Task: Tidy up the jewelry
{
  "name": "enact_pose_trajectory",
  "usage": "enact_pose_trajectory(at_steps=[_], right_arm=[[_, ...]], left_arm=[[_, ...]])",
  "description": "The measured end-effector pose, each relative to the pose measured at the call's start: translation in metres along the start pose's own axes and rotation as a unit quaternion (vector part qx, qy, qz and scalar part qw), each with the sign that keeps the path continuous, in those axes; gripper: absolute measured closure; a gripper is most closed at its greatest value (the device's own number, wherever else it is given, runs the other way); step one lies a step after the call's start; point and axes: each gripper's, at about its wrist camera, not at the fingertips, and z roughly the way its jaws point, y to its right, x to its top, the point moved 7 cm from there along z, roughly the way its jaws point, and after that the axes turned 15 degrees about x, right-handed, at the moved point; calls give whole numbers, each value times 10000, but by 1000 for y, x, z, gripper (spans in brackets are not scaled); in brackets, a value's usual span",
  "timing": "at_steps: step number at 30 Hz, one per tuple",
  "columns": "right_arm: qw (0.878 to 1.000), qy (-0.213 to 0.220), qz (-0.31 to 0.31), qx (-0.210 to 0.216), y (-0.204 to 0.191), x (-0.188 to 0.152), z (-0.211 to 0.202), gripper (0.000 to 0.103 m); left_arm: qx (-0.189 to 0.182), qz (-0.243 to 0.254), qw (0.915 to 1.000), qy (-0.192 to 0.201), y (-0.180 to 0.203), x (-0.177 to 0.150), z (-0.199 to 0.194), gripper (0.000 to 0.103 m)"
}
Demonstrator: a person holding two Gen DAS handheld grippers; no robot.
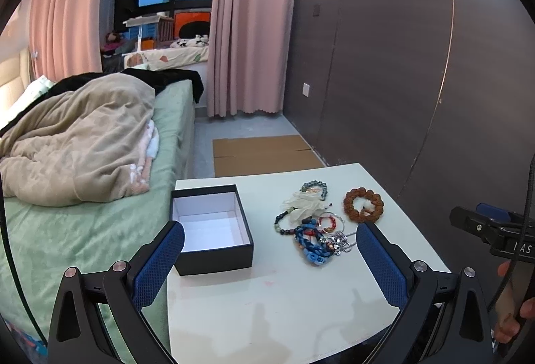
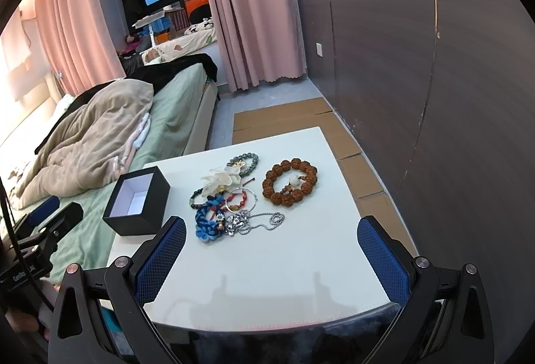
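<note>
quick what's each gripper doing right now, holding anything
Left gripper: open, holding nothing.
Right gripper: open, holding nothing.

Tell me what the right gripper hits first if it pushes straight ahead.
The right gripper, jaws open, points at the tangle of jewelry. It would probably meet the silver chain first, then the blue braided bracelet. It looks raised above the table, so depth is uncertain.

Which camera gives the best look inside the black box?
The left wrist view: the black box sits close and its white floor shows, nothing on it. In the right wrist view the black box is smaller, off to the left, with less of its floor visible.
</note>
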Motion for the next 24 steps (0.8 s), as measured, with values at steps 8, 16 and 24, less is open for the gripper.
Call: enact_pose_trajectory(at_steps=[8, 16, 24], right_arm=[[9993, 117, 336, 98, 14, 3, -3, 0], [9961, 205, 848, 137, 44, 13, 6, 0], [9904, 141, 1354, 257, 69, 18, 22, 0]], left_arm=[[-96, -46, 9999, -19, 4, 8, 6, 1], [-249, -61, 9992, -309, 14, 10, 40, 14], [-428, 150, 9977, -513, 40, 12, 65, 19]])
